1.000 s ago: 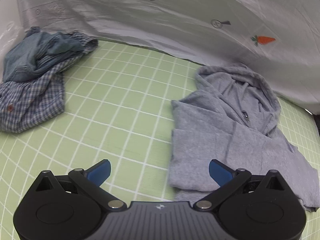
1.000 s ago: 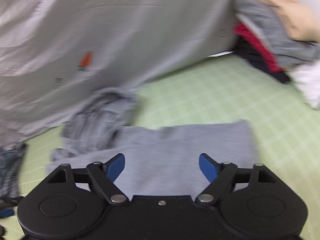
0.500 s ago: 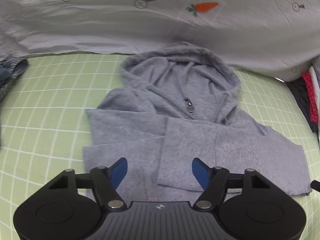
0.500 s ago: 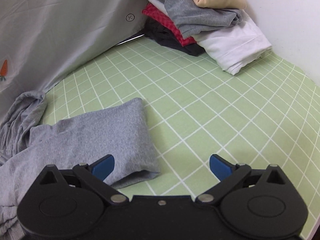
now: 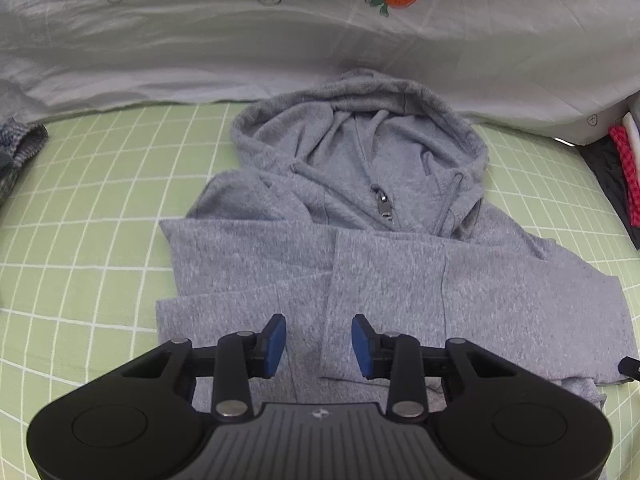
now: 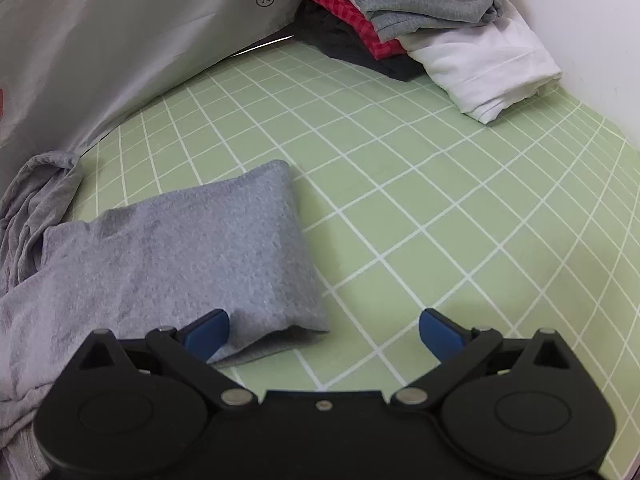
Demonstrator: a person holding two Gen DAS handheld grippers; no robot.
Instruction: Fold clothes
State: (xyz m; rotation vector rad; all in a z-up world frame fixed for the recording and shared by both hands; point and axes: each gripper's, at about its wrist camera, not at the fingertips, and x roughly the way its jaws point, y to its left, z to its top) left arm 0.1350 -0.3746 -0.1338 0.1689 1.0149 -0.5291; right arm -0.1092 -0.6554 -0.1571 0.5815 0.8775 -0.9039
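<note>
1. On the green gridded mat (image 5: 80, 240), at far left of the left wrist view, part of a crumpled checked garment (image 5: 18, 148) is seen, well apart from the work.
2. At the middle of the mat, a grey hoodie (image 5: 360, 184) is laid face up, hood toward the pale sheet (image 5: 200, 40) behind, with both sleeves folded across the chest.
3. The left gripper (image 5: 319, 342) is held over the lower hem. Its jaws have just been closing and stand partly open; cloth lies beneath them, but nothing is pinched.
4. The hoodie is judged soft, limp and fairly thick; layers may slide when lifted. A hold at the hem corners, through all layers, is advised.
5. The right gripper (image 6: 324, 330) is spread fully, with the hoodie's lower right corner (image 6: 280, 320) lying between the jaws beside the left pad; nothing is gripped.
6. At far right, a stack of folded clothes (image 6: 420, 20) is seen against the wall.
</note>
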